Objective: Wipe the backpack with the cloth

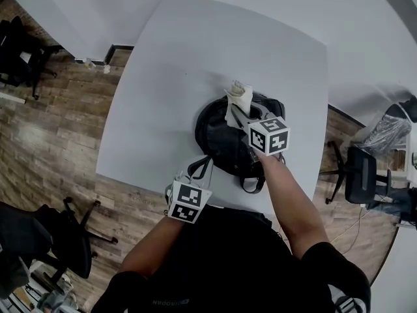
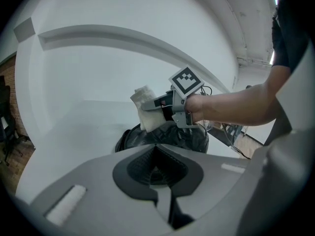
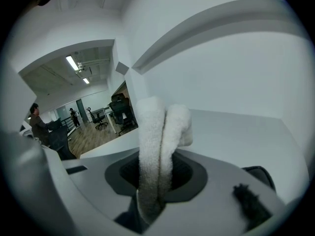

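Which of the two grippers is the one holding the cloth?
The right gripper: its jaws clamp the white cloth at the black backpack. The left gripper is shut with nothing between its jaws.

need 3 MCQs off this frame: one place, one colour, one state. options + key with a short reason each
1. Where does the backpack lie?
A. on the white table
B. on the wooden floor
C. on an office chair

2. What colour is the cloth?
A. blue
B. white
C. yellow

3. What state is the right gripper in?
A. open and empty
B. shut on the cloth
C. shut on a backpack strap

Key:
1 A: the head view shows the black backpack resting on the tabletop, near the person's edge.
2 B: the cloth is white in all three views.
3 B: the right gripper view shows the folded cloth pinched between its jaws and sticking up out of them.
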A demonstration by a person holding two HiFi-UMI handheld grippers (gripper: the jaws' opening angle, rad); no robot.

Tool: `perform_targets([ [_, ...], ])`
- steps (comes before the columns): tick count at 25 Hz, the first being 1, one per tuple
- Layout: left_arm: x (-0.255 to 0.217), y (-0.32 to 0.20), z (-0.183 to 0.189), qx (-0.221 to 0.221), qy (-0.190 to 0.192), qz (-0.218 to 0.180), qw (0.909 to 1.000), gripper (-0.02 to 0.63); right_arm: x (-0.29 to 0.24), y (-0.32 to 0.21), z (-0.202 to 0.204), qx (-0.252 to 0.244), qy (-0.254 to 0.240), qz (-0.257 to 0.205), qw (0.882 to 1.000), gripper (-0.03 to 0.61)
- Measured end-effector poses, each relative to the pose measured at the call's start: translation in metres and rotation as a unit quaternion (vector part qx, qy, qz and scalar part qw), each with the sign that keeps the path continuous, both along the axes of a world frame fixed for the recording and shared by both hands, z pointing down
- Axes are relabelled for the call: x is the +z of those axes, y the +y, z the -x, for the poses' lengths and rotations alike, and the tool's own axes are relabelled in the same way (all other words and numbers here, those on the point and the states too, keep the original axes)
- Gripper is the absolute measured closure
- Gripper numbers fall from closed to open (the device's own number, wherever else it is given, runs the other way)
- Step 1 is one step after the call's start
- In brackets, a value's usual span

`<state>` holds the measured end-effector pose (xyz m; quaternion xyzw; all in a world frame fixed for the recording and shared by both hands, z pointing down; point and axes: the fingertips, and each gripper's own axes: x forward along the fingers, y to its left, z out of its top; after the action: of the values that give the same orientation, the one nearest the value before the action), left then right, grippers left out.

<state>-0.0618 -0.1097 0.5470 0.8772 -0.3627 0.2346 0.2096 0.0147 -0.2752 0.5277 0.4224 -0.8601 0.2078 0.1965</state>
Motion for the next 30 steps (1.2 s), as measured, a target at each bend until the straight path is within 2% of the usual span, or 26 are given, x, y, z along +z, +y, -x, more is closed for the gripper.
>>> perform_targets([
  [23,-0.007,0.006,-0.044,0.037,0.001,-0.013,0.9992,0.607,-0.035,-0.007,-0.101,0.088,0.007,-0.033,0.996,0.485],
  [30,-0.01,0.01,-0.056,0.045,0.0,-0.017,0.9989,0.607,-0.045,-0.003,-0.132,0.117,-0.007,-0.044,0.992,0.485],
])
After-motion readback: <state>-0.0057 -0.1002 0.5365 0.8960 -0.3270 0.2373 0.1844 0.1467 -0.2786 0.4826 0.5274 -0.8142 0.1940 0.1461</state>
